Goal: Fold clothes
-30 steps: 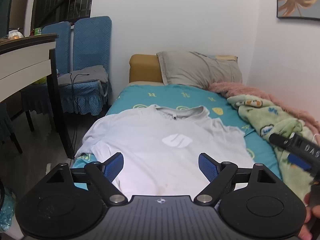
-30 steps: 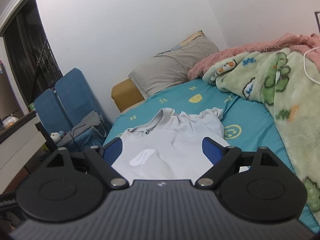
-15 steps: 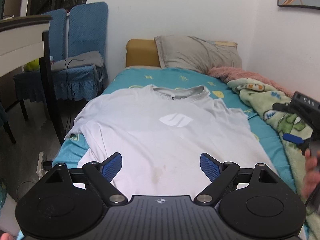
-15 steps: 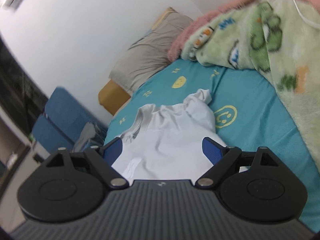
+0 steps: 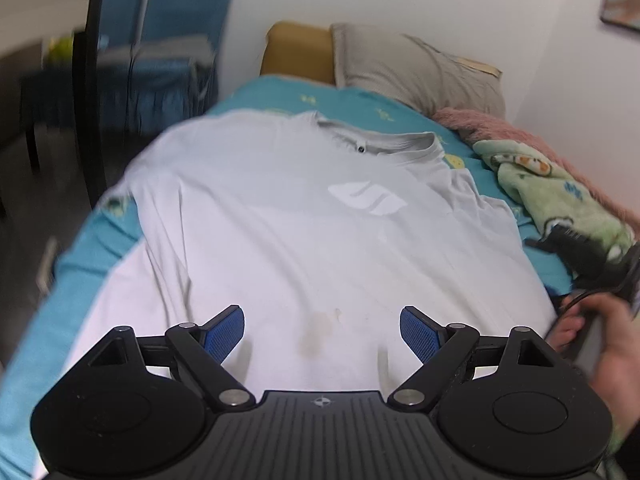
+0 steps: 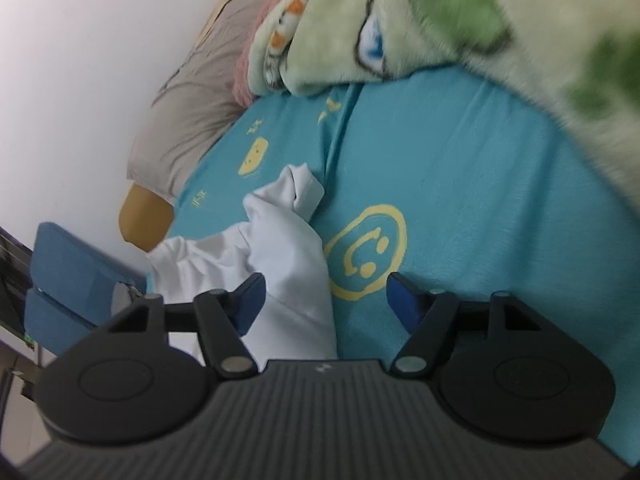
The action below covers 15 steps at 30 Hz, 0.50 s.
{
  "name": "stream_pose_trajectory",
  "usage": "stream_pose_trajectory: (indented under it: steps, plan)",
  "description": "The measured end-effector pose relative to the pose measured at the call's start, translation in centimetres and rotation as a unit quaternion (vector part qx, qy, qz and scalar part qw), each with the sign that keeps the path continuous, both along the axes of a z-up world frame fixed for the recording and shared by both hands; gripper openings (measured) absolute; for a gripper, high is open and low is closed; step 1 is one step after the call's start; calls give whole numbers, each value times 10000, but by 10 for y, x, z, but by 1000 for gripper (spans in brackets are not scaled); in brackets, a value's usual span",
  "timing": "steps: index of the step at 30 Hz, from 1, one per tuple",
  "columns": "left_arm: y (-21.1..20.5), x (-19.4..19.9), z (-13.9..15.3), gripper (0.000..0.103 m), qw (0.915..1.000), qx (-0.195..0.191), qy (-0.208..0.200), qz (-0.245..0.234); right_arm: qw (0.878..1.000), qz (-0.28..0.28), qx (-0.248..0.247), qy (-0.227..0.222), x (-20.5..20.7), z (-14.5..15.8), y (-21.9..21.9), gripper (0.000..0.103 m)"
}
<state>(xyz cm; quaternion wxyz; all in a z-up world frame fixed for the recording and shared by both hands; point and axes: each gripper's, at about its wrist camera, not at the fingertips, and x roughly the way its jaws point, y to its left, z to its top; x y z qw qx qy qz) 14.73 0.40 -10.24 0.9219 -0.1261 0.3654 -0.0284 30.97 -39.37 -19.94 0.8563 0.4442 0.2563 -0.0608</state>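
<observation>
White t-shirt (image 5: 304,232) flat on the bed (image 6: 460,184)

Left gripper (image 5: 322,330) gapes wide over its hem; right gripper (image 6: 324,300), jaws just narrowing but empty, straddles the sleeve edge.

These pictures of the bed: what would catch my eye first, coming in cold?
A white T-shirt lies spread face up across the teal bedsheet, collar toward the grey pillow. A green cartoon blanket is heaped along the wall side. Two black tongs with blue pads hang open near the shirt: the left tongs over its hem, the right tongs beside its sleeve.
</observation>
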Motion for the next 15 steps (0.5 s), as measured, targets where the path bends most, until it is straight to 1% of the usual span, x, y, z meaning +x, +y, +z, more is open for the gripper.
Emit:
stream_pose_trajectory:
  steps: [2,3,4,6,7,8,9,11,13,15]
  plan:
    - [1,6,-5,87,10000,-59,39,-22,9997,102,-186,-90,9,0,8,69]
    - [1,8,-8,87,10000,-75,59,-19,9994,152,-280,-135,13,-1,12,63]
    - [2,10,-10,87,9999,-104,92,-11,9989,212,-394,-171,17,0,16,40]
    - [2,13,-13,86,9996,-217,170,-7,9951,424,-877,-145,24,10,30,22]
    - [2,14,-14,86,9995,-265,186,-12,9908,514,-1243,-167,25,18,41,15]
    - [2,14,-13,86,9995,-271,163,-12,9848,613,-1615,-193,27,25,52,13]
    - [1,14,-12,86,9996,-268,132,-11,9758,763,-2035,-243,28,32,66,12]
    - [-1,14,-10,86,9996,-261,70,-8,9518,1056,-2861,-343,31,45,96,10]
    - [-2,12,-7,86,9997,-248,4,-6,9225,1470,-3540,-464,32,53,129,10]
    - [-1,11,-5,85,9997,-237,-41,0,8891,1970,-4088,-593,30,56,165,10]
